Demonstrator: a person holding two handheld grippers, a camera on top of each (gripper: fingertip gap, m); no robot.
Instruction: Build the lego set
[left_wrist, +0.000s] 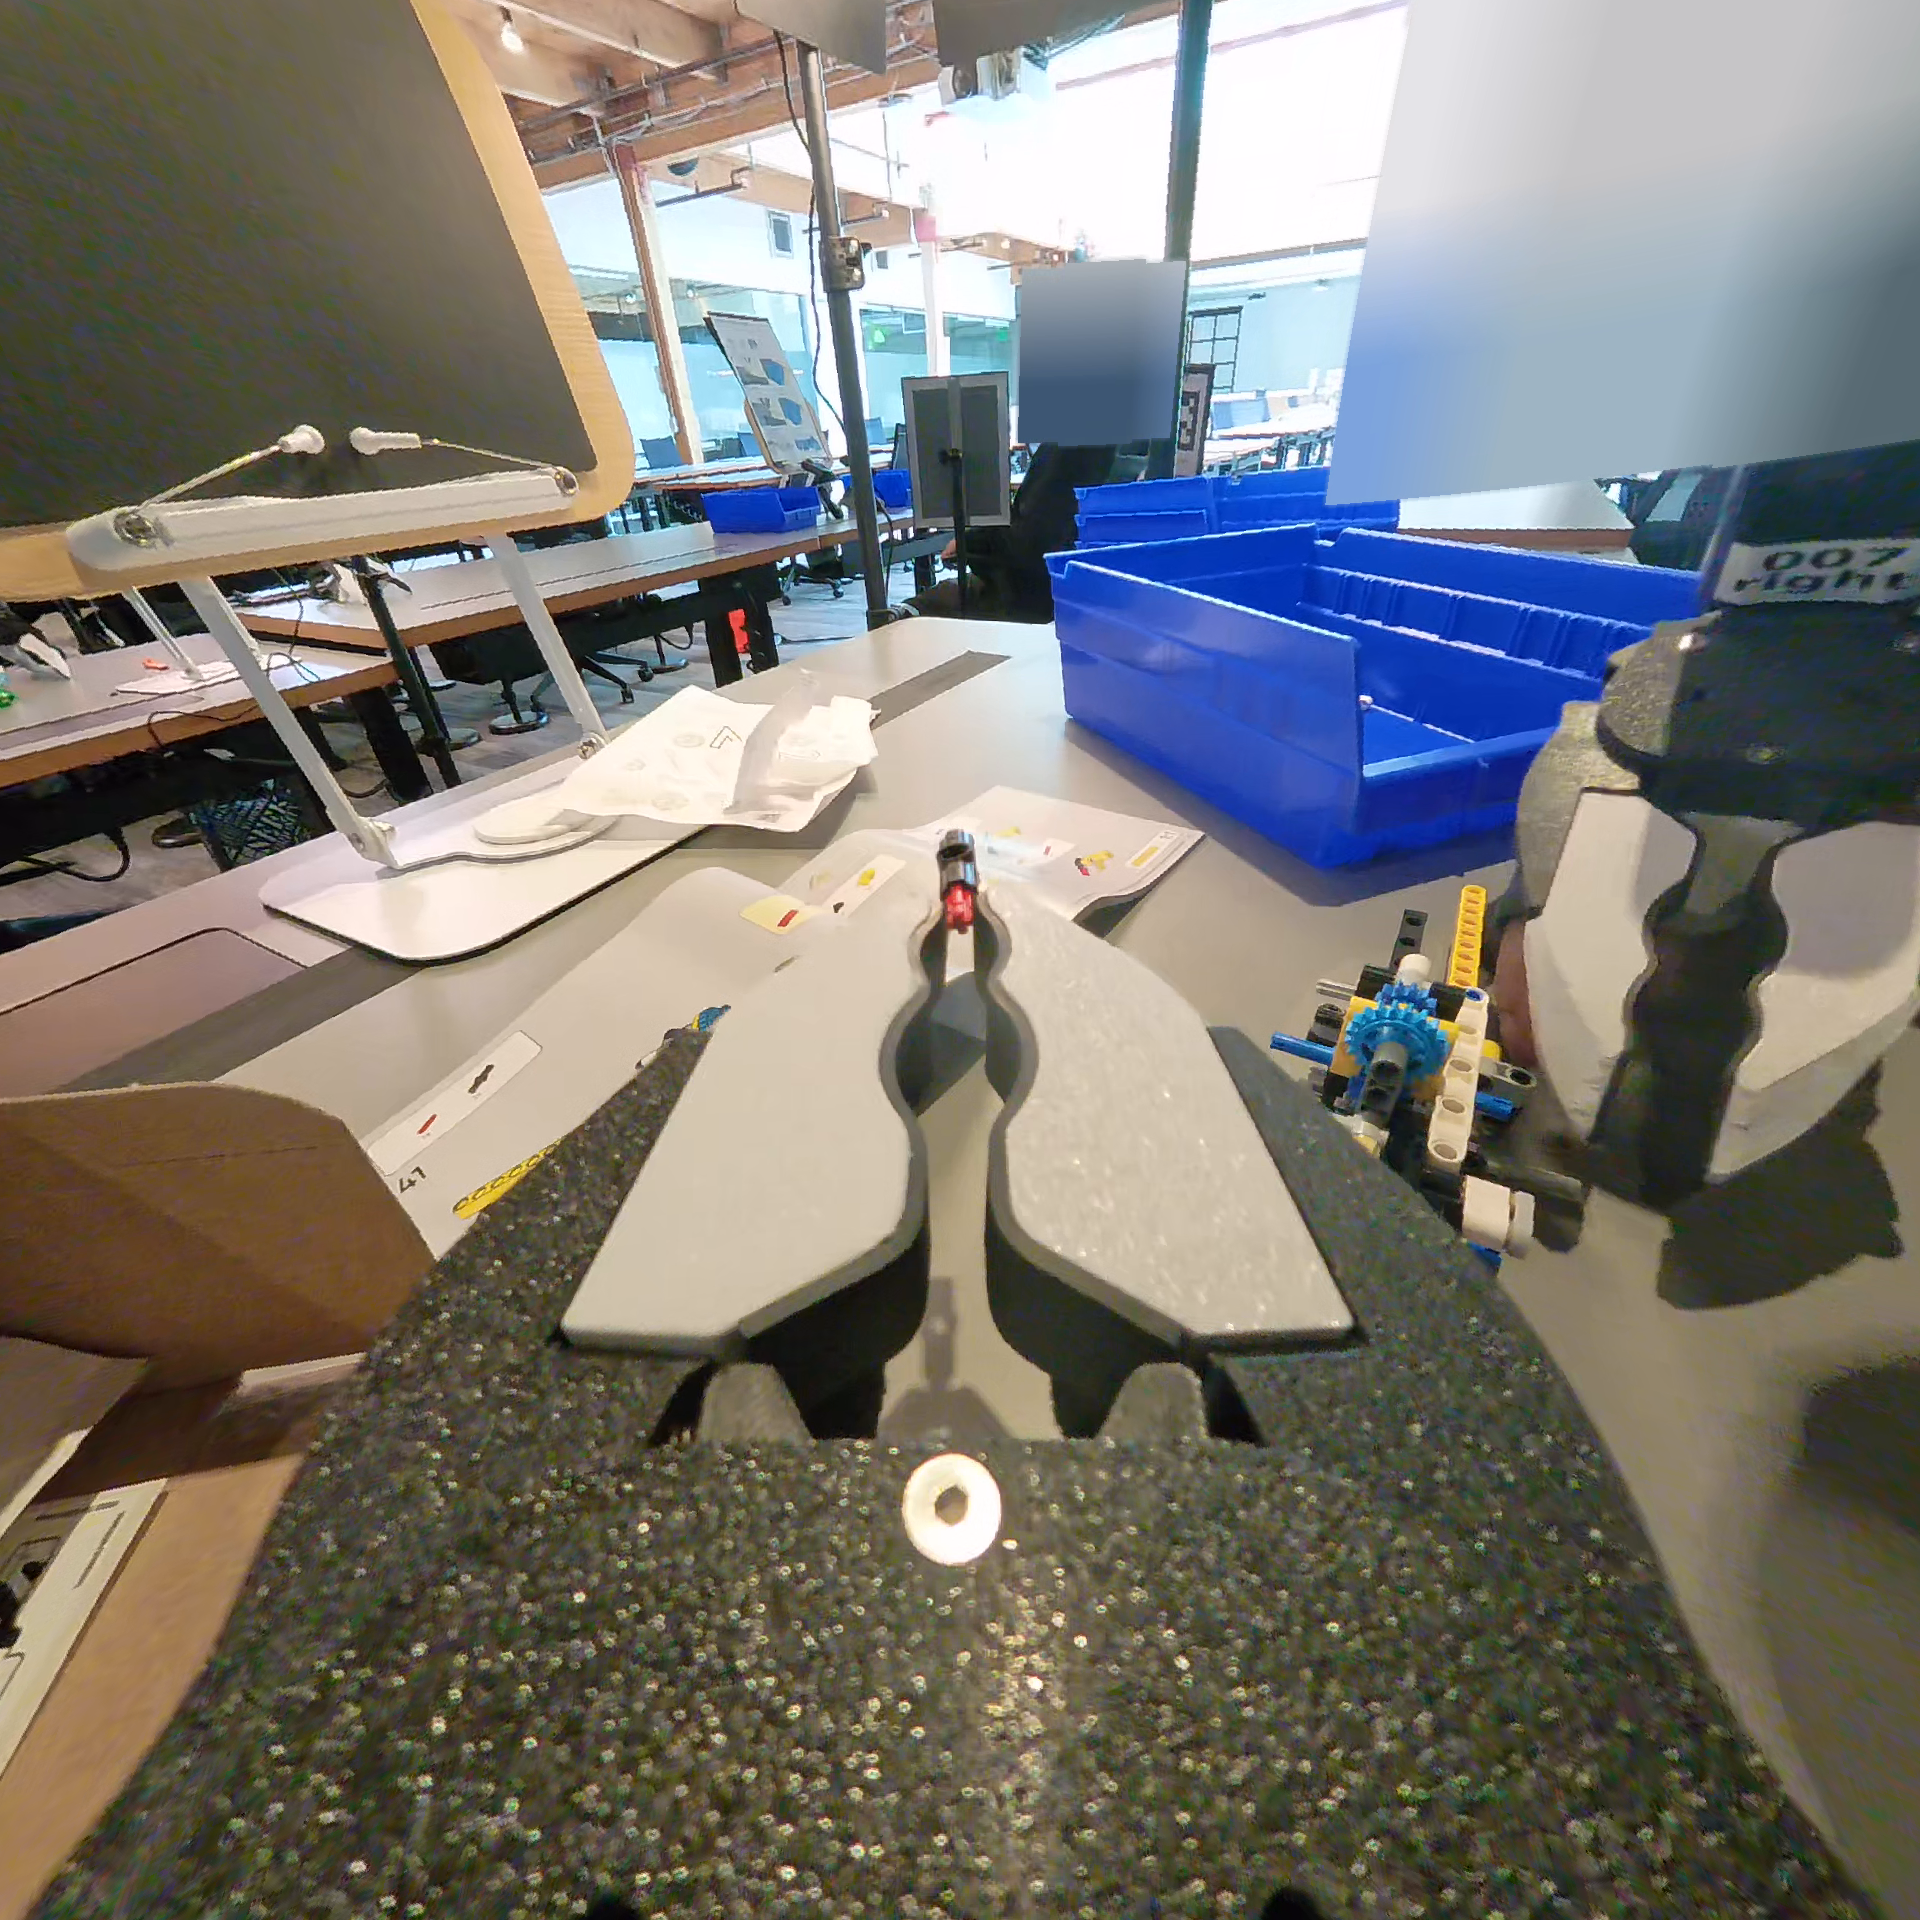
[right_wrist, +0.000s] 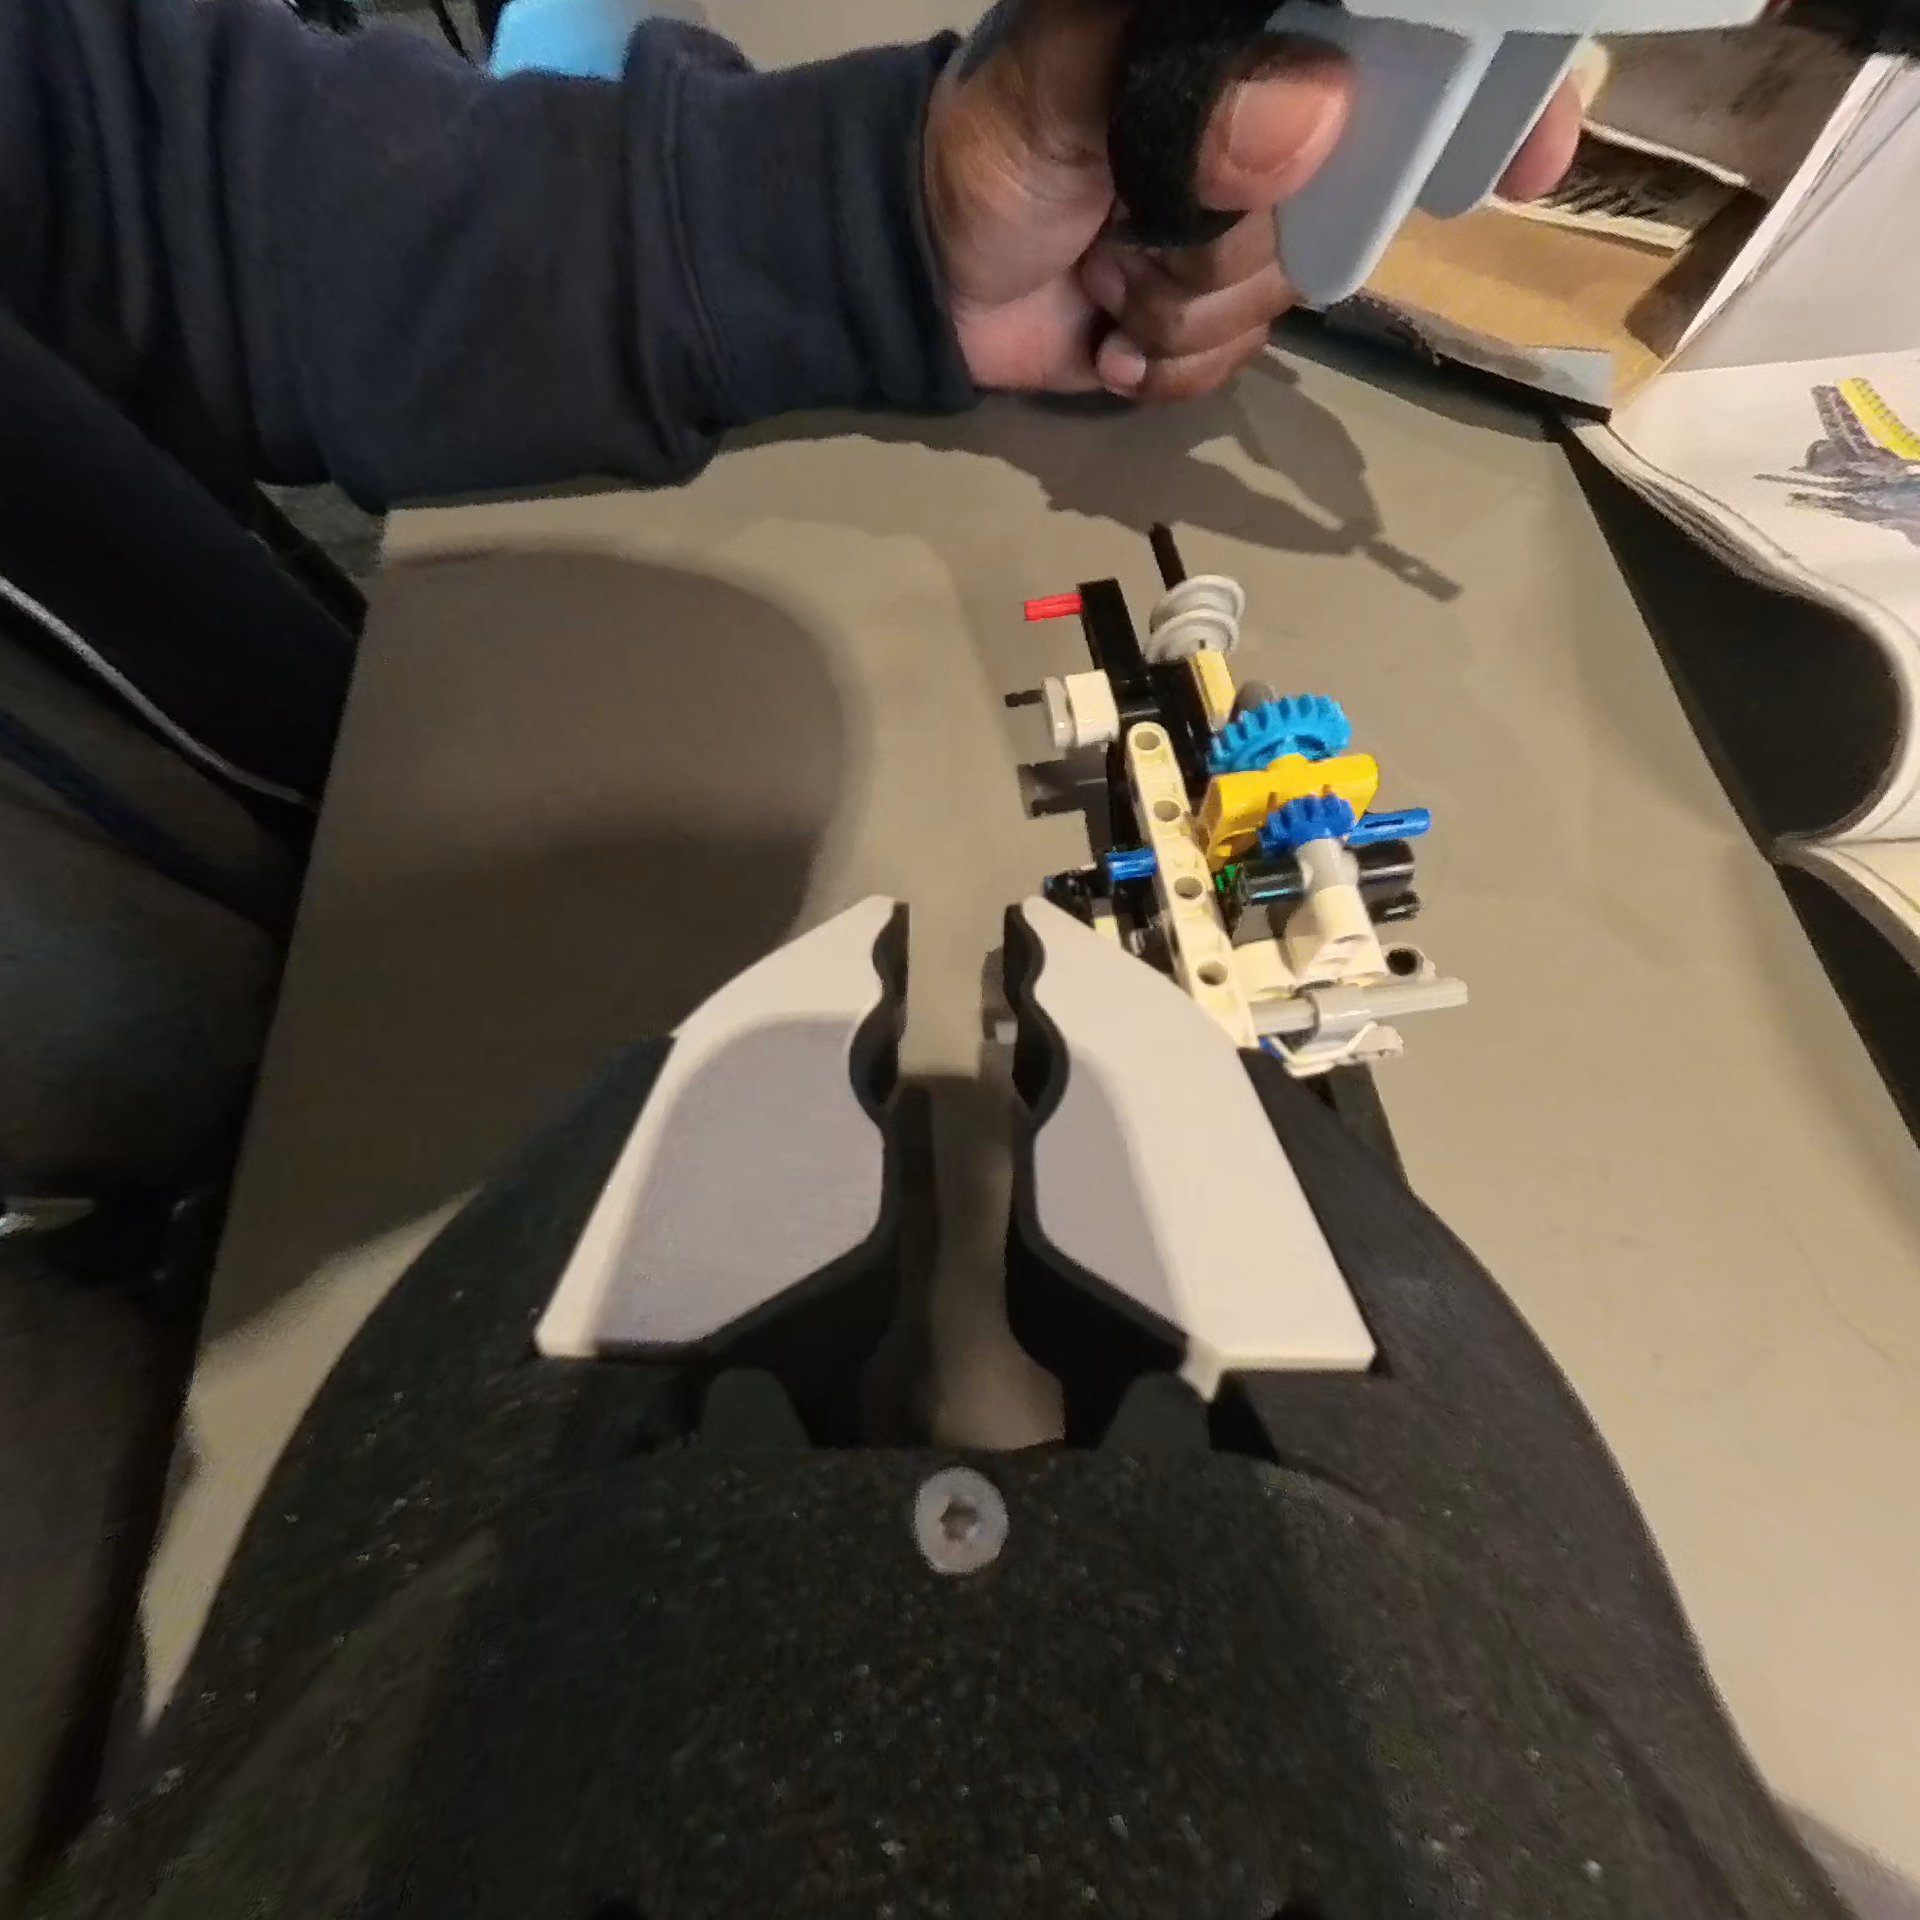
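My left gripper (left_wrist: 961, 920) is shut on a small red-and-black pin (left_wrist: 956, 878) that sticks out past its fingertips, held above the open instruction booklet (left_wrist: 1039, 862). The part-built lego assembly (left_wrist: 1397, 1049), with white beams, a yellow block, blue gears and black parts, lies on the grey table to the right. In the right wrist view the assembly (right_wrist: 1236, 821) lies just right of my right gripper (right_wrist: 954, 935). That gripper is open a little and empty, and its right finger rests beside the assembly's near end. The right gripper also shows in the left wrist view (left_wrist: 1631, 1153).
A blue bin (left_wrist: 1299, 675) stands behind the assembly. Empty plastic bags (left_wrist: 727, 769) and a white stand base (left_wrist: 436, 894) lie at the back left. A cardboard box (left_wrist: 187, 1216) is at the near left. A hand (right_wrist: 1091, 229) holds the left gripper beyond the assembly. One gripper's finger ends stand about 15 cm off the other's.
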